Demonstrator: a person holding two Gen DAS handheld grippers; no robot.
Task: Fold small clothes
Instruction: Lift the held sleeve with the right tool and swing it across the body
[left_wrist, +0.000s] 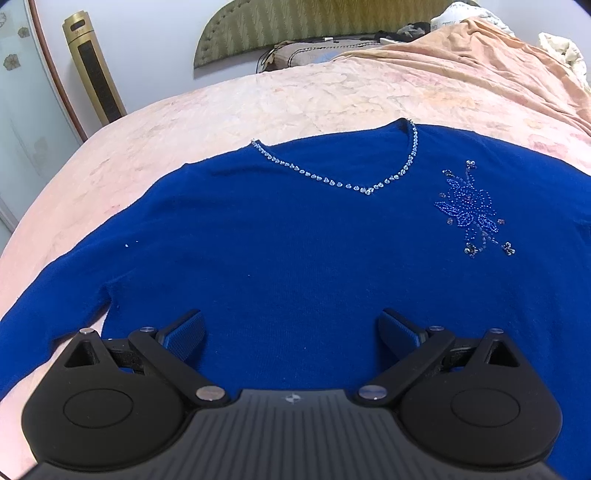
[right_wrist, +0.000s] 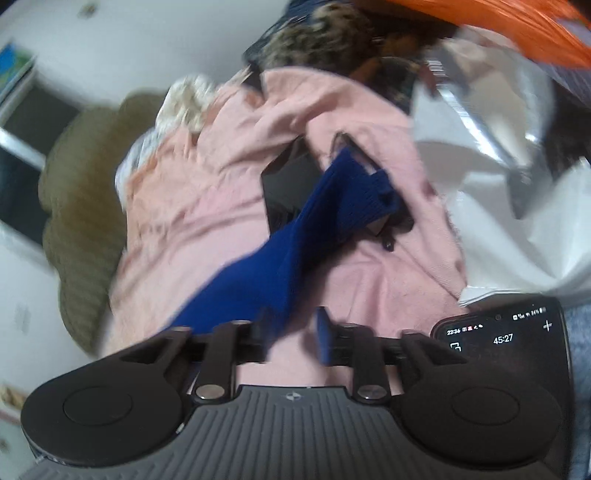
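Blue knit is filling nearly everything ahead of the left claw (left_wrist: 291, 332), whose jaws are standing wide apart with nothing between them, hovering over the lower chest of the blue sweater (left_wrist: 295, 240), which is lying face up and mostly flat on the pink bedspread (left_wrist: 258, 96). Just left of that claw the sleeve is running off at the armpit, and beyond the claw the beaded neckline (left_wrist: 354, 177) and the beaded flower (left_wrist: 469, 210) are sitting up-right. The right claw (right_wrist: 291, 328) is partly open, and whether it is actually pinching the sleeve (right_wrist: 295, 236) is hard to tell, since that view is smeared; the sleeve is stretching from its left jaw up and away, draped over dark flat objects (right_wrist: 288, 184) on the rumpled pink blanket (right_wrist: 207, 184), with a phone (right_wrist: 502, 343) close to its right. Several risks are looking likely: the sleeve end may be dragging those dark objects along, or catching on an edge, if pulled across; a loose pinch may be letting the knit slip out mid-fold; and a claw closing near the beadwork could be snagging threads or popping beads.
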